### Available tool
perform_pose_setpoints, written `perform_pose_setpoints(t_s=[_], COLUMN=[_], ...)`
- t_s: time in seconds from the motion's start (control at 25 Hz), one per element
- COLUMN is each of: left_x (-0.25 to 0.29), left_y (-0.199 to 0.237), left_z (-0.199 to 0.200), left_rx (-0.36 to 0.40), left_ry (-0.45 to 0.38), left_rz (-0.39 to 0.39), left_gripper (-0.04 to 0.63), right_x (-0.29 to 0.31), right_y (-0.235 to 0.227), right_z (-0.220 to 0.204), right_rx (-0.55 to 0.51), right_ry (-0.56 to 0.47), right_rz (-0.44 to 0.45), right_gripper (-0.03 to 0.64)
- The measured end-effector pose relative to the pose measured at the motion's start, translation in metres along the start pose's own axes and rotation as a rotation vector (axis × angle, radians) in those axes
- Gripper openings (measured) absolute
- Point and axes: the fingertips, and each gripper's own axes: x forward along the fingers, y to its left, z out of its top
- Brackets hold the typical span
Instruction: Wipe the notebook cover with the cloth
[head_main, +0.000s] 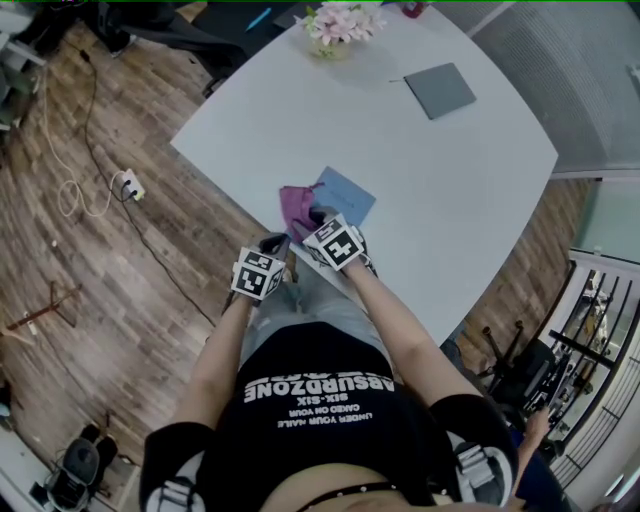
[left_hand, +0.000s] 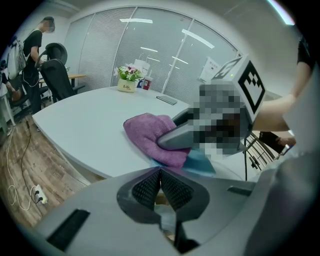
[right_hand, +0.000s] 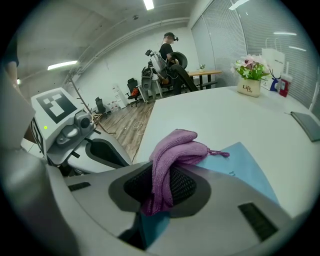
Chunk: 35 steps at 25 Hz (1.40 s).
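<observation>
A light blue notebook (head_main: 347, 193) lies near the front edge of the white table (head_main: 400, 150). A purple cloth (head_main: 296, 205) is bunched over its left end. My right gripper (head_main: 318, 216) is shut on the purple cloth (right_hand: 172, 150), which hangs between its pads above the notebook (right_hand: 245, 165). My left gripper (head_main: 280, 243) sits off the table's edge, just left of the right one, shut with nothing between its pads. From the left gripper view the cloth (left_hand: 150, 132) lies on the notebook (left_hand: 200, 162) under the right gripper.
A grey pad (head_main: 440, 90) and a pot of flowers (head_main: 338, 25) stand at the table's far side. A power strip and cables (head_main: 128, 185) lie on the wooden floor at left. A person (left_hand: 35, 55) stands by office chairs in the background.
</observation>
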Motion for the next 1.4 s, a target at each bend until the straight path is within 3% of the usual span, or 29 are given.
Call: perform_pose_setpoints(t_s=[0.2, 0.56, 1.4], left_x=[0.002, 0.001, 0.003], left_y=[0.0, -0.001, 0.001], left_z=[-0.002, 0.0, 0.0], left_rx=[0.029, 0.009, -0.019], left_ry=[0.012, 0.043, 0.059], left_rz=[0.0, -0.005, -0.022], left_gripper=[0.017, 0.017, 0.017], right_x=[-0.003, -0.007, -0.02], right_y=[-0.014, -0.046, -0.126], right_z=[0.005, 0.013, 0.031], right_rx=[0.001, 0.003, 0.128], right_ry=[-0.01, -0.01, -0.072], right_rz=[-0.007, -0.041, -0.17], right_gripper=[0.087, 0.087, 0.089])
